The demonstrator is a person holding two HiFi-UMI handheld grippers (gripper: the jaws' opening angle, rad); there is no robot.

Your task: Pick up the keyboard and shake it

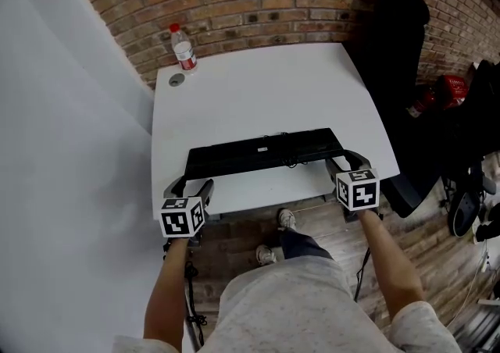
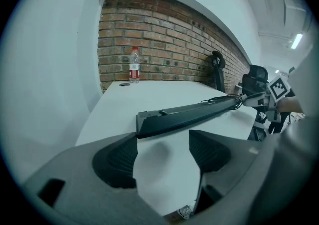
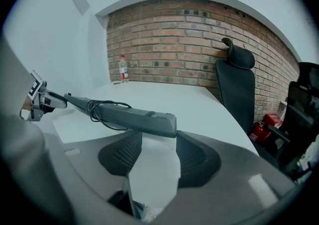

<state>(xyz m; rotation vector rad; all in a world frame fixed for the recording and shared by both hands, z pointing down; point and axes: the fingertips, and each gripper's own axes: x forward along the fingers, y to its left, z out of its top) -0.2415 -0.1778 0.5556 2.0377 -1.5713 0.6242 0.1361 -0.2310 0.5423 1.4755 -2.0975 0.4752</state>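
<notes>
A black keyboard (image 1: 266,152) lies across the near part of the white table (image 1: 258,94), with a coiled cable on it. My left gripper (image 1: 191,185) is at the keyboard's left end, my right gripper (image 1: 349,161) at its right end. In the left gripper view the keyboard (image 2: 189,114) ends just beyond the open left gripper (image 2: 163,142), with bare table between the pads. In the right gripper view the keyboard's end (image 3: 134,117) sits at the tips of the right gripper (image 3: 159,142). No pad visibly presses on it.
A water bottle (image 1: 183,48) stands at the table's far left corner beside a small round grey disc (image 1: 177,80). A black office chair (image 1: 398,70) stands at the right against the brick wall, with a red fire extinguisher (image 1: 437,94) beyond it. The person's legs are below the table's near edge.
</notes>
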